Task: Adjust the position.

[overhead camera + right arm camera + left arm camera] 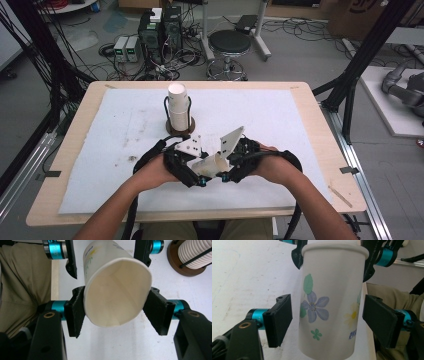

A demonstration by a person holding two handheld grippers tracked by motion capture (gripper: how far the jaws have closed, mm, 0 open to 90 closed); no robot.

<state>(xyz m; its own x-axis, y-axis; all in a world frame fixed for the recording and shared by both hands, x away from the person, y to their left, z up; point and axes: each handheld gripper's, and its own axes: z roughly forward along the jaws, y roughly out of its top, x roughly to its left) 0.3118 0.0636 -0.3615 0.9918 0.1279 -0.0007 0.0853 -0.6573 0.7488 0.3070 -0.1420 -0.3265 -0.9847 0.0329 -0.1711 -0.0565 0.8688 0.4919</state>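
Right gripper view: tool [117,312] squeezes flowered paper cup [117,292].

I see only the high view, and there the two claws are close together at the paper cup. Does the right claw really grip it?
Observer: Yes. The right claw clamps the paper cup near its rim; the mouth is squashed oval.
Operator: And the left claw, does it grip too?
Observer: No. The left claw is open; its pads stand clear of the cup's sides.
Operator: Is the cup plain?
Observer: No, flowers are printed on it.
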